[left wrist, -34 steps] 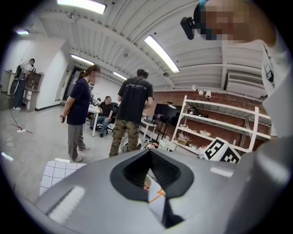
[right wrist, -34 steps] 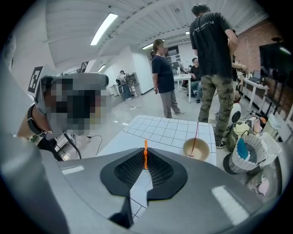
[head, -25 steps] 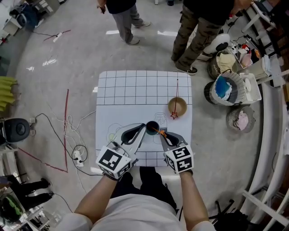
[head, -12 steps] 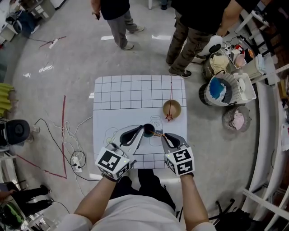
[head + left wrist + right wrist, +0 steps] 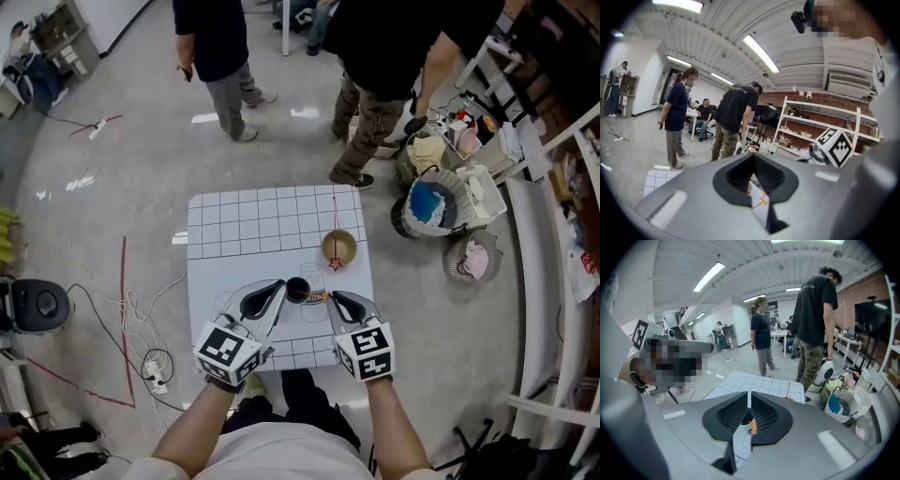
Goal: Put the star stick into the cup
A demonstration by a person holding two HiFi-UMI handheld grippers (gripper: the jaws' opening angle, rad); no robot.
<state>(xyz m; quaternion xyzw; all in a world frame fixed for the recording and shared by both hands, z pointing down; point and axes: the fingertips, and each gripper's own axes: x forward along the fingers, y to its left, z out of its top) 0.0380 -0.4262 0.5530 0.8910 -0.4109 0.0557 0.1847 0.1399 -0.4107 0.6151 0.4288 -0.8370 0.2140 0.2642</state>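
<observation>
A small black cup (image 5: 297, 290) stands on the white gridded table (image 5: 234, 248). My left gripper (image 5: 283, 288) is shut, and its tips lie on the cup's left rim. In the left gripper view the left gripper (image 5: 753, 157) hides the cup, and only the mat shows through. From the right, my right gripper (image 5: 333, 298) is shut on a thin orange stick (image 5: 319, 296) that reaches to the cup. Through the right gripper (image 5: 749, 397) I see the orange stick (image 5: 752, 426) between the pads and the black cup (image 5: 746, 418) just beyond. A red star (image 5: 335, 265) rests at a brown cup's (image 5: 338, 247) near rim.
Two people stand just beyond the table's far edge (image 5: 281, 190). Baskets and bins (image 5: 427, 206) crowd the floor at the right, with white shelving behind them. Cables (image 5: 141, 309) and a red line lie on the floor to the left.
The head view has swung, so the table sits lower and further left. Both grippers keep their places at the black cup. The people beyond the table have shifted.
</observation>
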